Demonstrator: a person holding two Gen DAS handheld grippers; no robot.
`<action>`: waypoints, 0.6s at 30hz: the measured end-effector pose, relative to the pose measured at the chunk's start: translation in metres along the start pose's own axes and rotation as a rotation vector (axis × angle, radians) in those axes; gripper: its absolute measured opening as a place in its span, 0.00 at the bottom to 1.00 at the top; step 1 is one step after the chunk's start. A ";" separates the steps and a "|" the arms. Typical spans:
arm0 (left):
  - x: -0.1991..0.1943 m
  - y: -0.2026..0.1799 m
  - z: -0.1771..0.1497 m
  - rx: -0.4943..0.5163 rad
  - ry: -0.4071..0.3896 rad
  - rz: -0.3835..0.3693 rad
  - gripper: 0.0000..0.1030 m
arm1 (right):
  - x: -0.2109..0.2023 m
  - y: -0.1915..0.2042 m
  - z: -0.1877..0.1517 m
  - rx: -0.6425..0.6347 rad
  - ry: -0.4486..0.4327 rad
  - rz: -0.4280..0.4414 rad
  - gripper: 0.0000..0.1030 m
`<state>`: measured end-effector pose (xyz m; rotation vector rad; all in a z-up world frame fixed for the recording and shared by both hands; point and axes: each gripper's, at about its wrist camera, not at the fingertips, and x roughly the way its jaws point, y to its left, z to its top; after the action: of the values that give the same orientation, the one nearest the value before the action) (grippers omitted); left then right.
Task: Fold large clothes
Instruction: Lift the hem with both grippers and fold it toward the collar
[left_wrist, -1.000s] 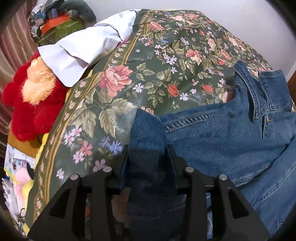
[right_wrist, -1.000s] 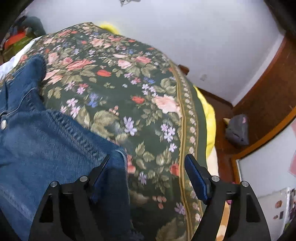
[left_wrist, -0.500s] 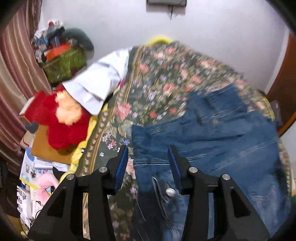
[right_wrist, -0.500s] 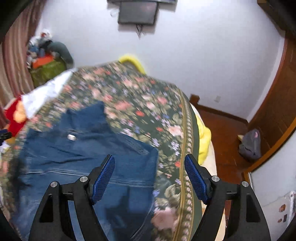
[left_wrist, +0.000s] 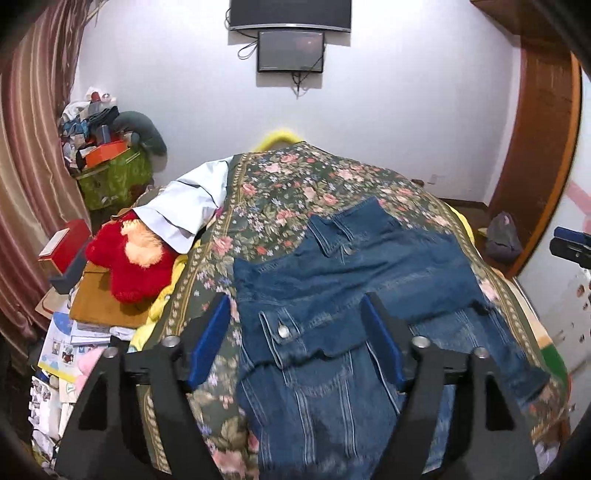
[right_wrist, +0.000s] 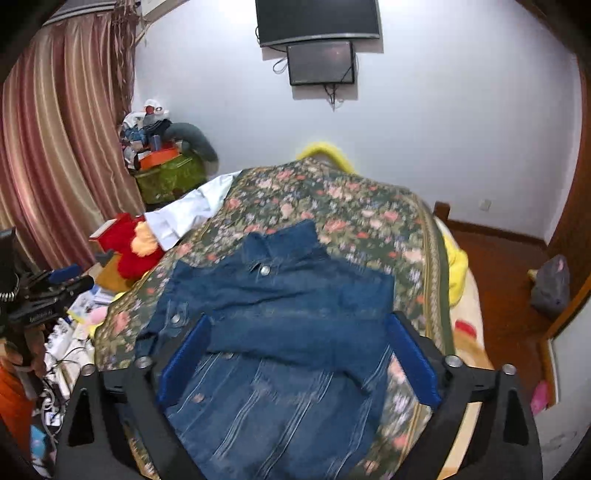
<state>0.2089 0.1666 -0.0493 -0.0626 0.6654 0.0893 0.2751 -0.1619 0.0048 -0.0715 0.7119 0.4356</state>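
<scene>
- Denim jacket (left_wrist: 351, 295) lies spread on the floral bedspread (left_wrist: 295, 184), toward the near edge of the bed; its collar points to the far edge, and a folded band of denim lies across the chest.
- We read that band as sleeves or an upper panel laid inward. This would make the garment narrower; we judge the fold partly done, with the hem end toward us not yet folded.
- Left gripper (left_wrist: 295, 347) hangs above the jacket's near left part. Its blue-padded fingers stand wide apart and grip nothing.
- Right gripper (right_wrist: 299, 365) hangs above the near middle of the jacket, its fingers likewise spread wide and empty. We take both claws to be raised so that the whole garment can be seen before the next grasp.
- Metal snap buttons (left_wrist: 283, 331) show on the jacket's left front; we cannot tell whether they are fastened.
- White cloth (left_wrist: 192, 206) drapes over the far left edge of the bed, apart from the jacket. A red plush toy (left_wrist: 129, 262) lies just beside that edge, off the bed.
- A dark screen (right_wrist: 320, 62) is fixed on the far wall.
- Writing: we read no brand or label on the jacket. Printed papers (left_wrist: 62, 343) lie on the floor by the left edge, too small to read.
</scene>
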 end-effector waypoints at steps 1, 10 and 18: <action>-0.003 -0.001 -0.008 0.005 0.013 -0.003 0.80 | 0.000 -0.002 -0.009 0.008 0.017 -0.002 0.97; 0.023 0.029 -0.083 -0.084 0.237 -0.017 0.86 | 0.028 -0.050 -0.086 0.143 0.259 -0.036 0.97; 0.079 0.074 -0.171 -0.330 0.503 -0.032 0.86 | 0.062 -0.085 -0.155 0.349 0.446 0.044 0.95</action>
<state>0.1581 0.2300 -0.2349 -0.4235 1.1473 0.1542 0.2562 -0.2491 -0.1599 0.1817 1.2210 0.3340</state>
